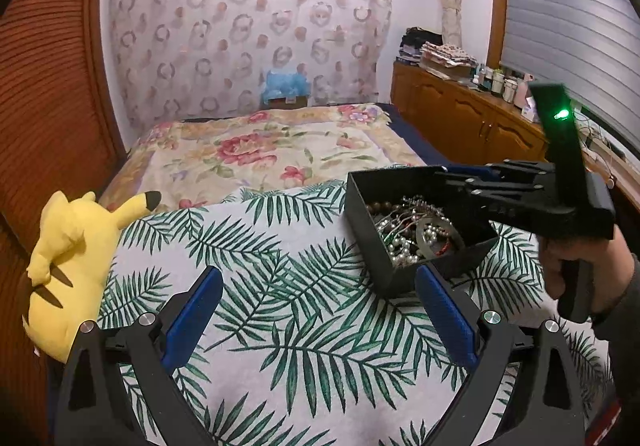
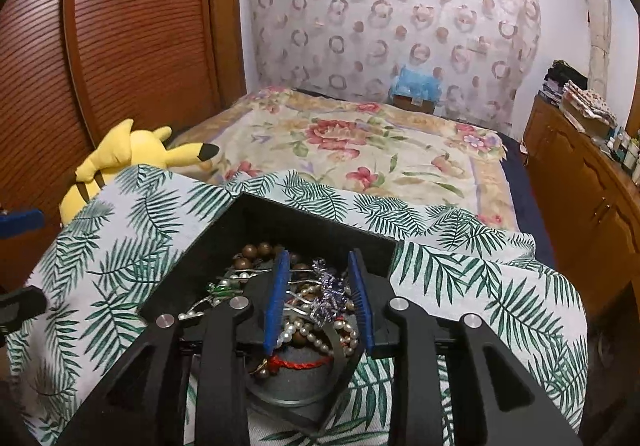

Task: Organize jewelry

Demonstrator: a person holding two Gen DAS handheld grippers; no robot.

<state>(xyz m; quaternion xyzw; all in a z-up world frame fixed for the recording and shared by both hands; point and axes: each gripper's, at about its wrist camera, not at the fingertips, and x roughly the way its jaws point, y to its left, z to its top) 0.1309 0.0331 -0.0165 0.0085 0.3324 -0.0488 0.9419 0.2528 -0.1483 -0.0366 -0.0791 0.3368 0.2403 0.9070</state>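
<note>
Two claws work over a bed covered by a palm-leaf cloth [image 1: 280,286]. The right claw [image 2: 320,302] reaches down into a black box [image 2: 224,242], its blue pads [image 2: 276,298] partly spread with loose jewelry [image 2: 316,310] lying between them; whether the pads press on any piece cannot be told, and nothing looks lifted. The tangle in the box holds pearl strands, brown wooden beads at the far left, a silvery tinsel-like piece just inside the right pad, a red cord and a grey bangle at the near side. The left claw [image 1: 320,310] hovers above bare cloth with its pads spread wide and nothing between them; its right pad sits just in front of the near corner of the box [image 1: 400,270]. From that view the right claw [image 1: 448,182] enters the box from the right, gripped by a hand [image 1: 580,266] in a dark sleeve. A yellow plush toy [image 1: 68,262] lies at the left edge of the bed, against a brown slatted door. Farther off is a floral blanket [image 1: 248,154], then a patterned curtain, and wooden cabinets along the right wall.
</note>
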